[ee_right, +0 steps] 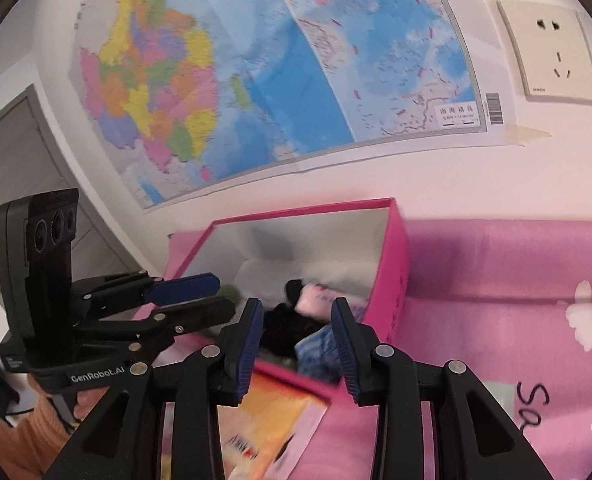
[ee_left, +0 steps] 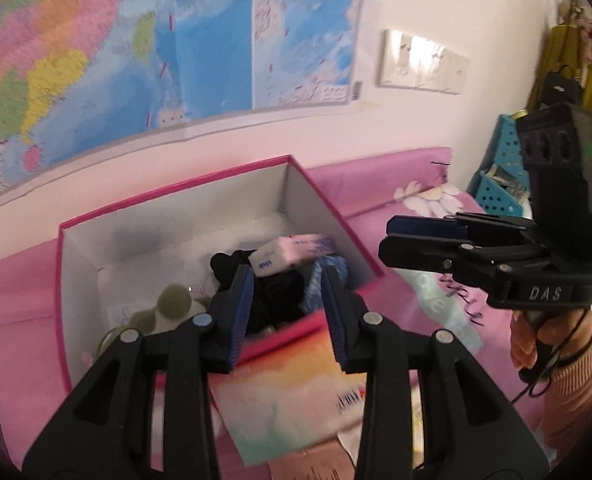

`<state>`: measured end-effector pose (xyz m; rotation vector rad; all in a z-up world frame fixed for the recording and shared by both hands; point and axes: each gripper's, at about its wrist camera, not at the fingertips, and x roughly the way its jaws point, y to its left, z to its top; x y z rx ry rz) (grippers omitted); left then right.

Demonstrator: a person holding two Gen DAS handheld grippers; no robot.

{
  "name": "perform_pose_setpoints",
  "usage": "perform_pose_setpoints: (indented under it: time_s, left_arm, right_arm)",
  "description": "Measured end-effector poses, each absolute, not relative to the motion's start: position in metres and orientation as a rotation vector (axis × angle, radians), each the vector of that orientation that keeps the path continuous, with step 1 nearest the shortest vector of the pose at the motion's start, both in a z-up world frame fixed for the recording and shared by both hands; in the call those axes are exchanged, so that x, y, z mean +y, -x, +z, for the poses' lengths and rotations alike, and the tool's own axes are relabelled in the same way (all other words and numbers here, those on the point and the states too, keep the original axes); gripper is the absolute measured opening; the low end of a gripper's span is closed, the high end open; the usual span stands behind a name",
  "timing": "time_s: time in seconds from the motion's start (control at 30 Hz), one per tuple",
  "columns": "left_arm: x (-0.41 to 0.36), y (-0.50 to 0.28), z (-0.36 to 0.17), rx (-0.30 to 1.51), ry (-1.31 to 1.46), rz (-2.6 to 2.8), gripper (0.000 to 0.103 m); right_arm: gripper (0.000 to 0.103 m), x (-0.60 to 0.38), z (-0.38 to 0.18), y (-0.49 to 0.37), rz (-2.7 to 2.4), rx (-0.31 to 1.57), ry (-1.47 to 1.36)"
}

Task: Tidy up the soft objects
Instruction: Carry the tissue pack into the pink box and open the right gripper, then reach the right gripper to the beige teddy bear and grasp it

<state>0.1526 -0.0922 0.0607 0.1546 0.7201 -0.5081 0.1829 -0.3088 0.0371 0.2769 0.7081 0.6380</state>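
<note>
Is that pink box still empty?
No, the pink box already holds a green plush toy, dark fabric and a small pink packet.

Pink flowered bed (ee_right: 516, 264) bearing an open pink box (ee_right: 394, 264) and a pastel packet (ee_left: 292, 396) just beside it.
</note>
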Motion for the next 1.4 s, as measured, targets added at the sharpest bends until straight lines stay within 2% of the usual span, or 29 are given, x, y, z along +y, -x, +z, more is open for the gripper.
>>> perform_pose_setpoints:
  time_s: [0.27,0.8,1.0,1.23,1.4]
  left_arm:
    - [-0.071,-0.096,0.064,0.686,-0.122,-0.577,0.041]
    - [-0.029,-0.05,0.005,0.831,-0.019,-0.566,0.041]
    - [-0.024,-0.034,-0.021,0.899,0.014,-0.588,0.041]
    - [-0.026,-0.032,-0.027,0.921,0.034,-0.61,0.041]
    - [-0.029,-0.029,-0.029,0.925,0.029,-0.618,0.041]
  right_arm:
    - [0.048,-0.309,0.049,-0.13,0.738,0.688,-0.281]
    - [0.048,-0.274,0.012,-0.069,0.839,0.817,-0.22]
    - [0.048,-0.275,-0.021,-0.055,0.835,0.924,-0.219]
    - [0.048,-0.275,-0.063,-0.041,0.792,1.043,-0.205]
    - [0.047,-0.266,-0.062,-0.03,0.781,0.986,-0.157]
